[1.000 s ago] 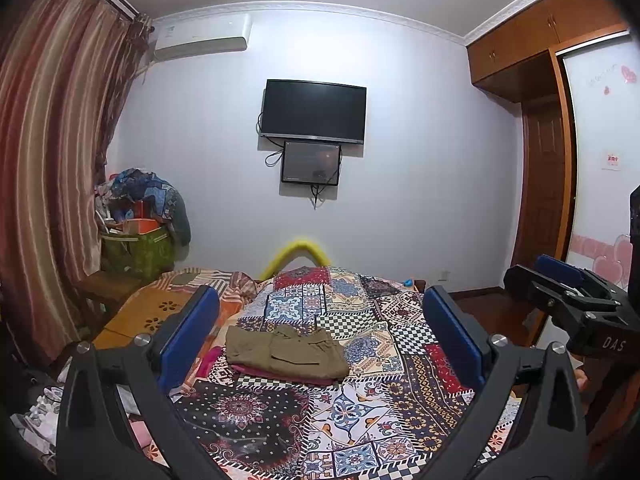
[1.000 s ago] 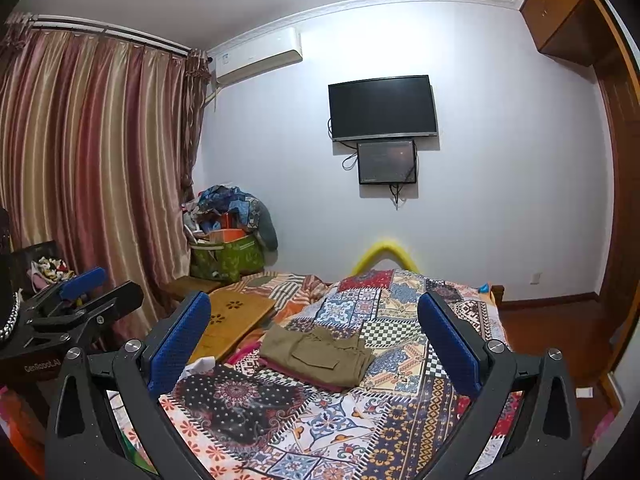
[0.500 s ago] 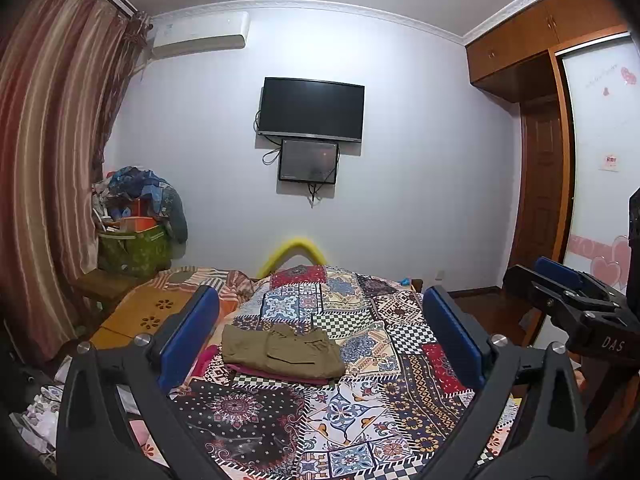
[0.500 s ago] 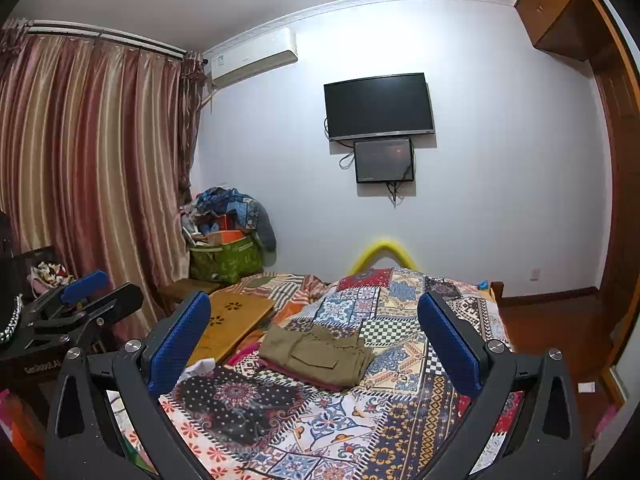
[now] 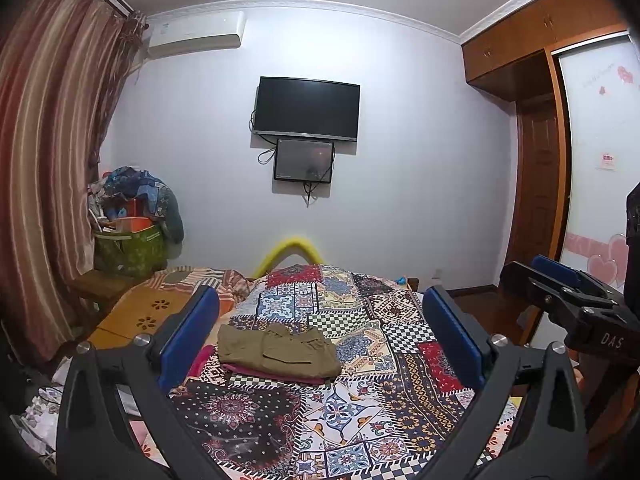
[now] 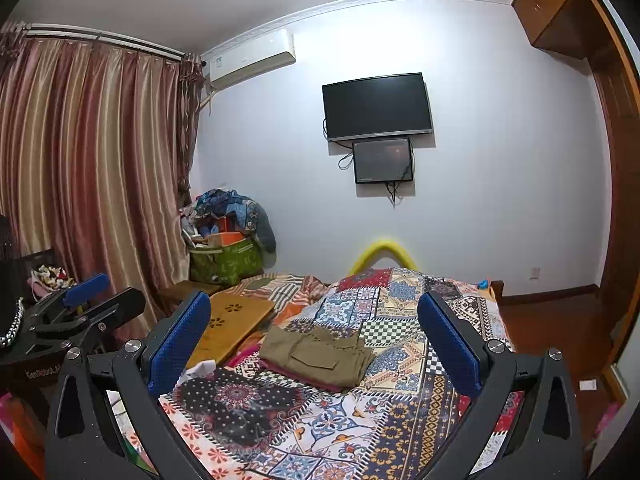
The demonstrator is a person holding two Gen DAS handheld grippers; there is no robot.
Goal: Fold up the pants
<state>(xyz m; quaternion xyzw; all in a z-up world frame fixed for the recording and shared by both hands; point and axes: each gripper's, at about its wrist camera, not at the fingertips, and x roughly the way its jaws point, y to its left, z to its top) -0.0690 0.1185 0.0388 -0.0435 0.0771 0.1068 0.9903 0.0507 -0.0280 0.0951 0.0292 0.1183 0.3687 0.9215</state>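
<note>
Olive-green pants (image 5: 278, 350) lie folded in a neat rectangle on the patchwork bedspread (image 5: 360, 400), on top of a folded pink-red garment. They also show in the right wrist view (image 6: 320, 354). My left gripper (image 5: 320, 334) is open and empty, held back from and above the bed, with the pants seen between its blue pads. My right gripper (image 6: 314, 340) is open and empty too, also well back from the pants. Each gripper shows at the edge of the other's view: the right one (image 5: 568, 292) and the left one (image 6: 84, 304).
A wooden board (image 6: 228, 328) lies on the bed's left side. A green box piled with clothes (image 6: 226, 256) stands by the curtain (image 6: 92, 168). A TV (image 5: 306, 110) hangs on the far wall. A wardrobe (image 5: 536, 152) is at right.
Both grippers have drifted slightly, so the views shift a little. The pants have not moved and both grippers stay open.
</note>
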